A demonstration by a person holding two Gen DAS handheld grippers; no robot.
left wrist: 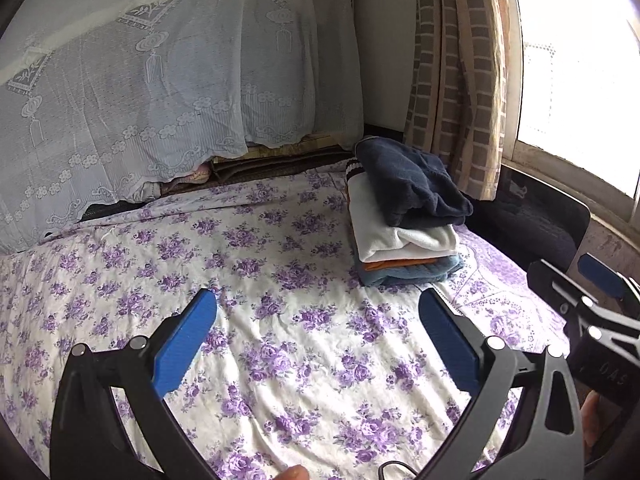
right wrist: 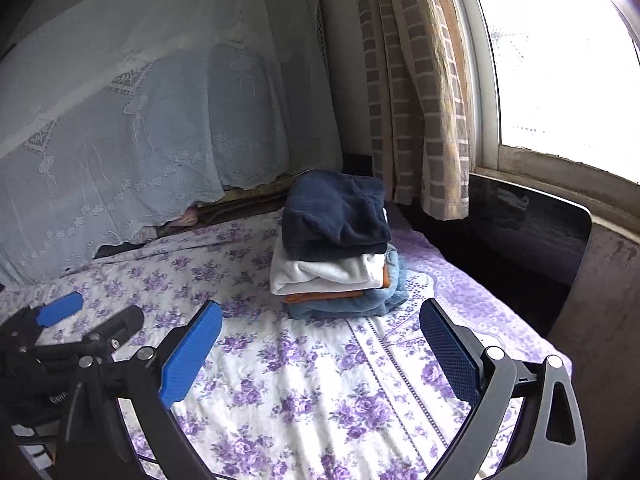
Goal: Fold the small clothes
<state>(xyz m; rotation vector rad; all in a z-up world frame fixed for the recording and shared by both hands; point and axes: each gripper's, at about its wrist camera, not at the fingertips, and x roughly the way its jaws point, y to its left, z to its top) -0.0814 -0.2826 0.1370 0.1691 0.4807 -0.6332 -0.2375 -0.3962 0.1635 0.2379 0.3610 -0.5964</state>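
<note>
The floral bedsheet (left wrist: pixel 304 344) fills the space under and between both sets of jaws. Ahead of the right gripper (right wrist: pixel 320 354), just beyond its spread, empty jaws, sits the stack of folded clothes (right wrist: pixel 340 248): navy on top, white, orange, blue beneath. From the left gripper (left wrist: pixel 318 340), also spread and empty, the stack lies ahead and right. The pile looks soft, light and likely to slump; pinch a folded edge.
</note>
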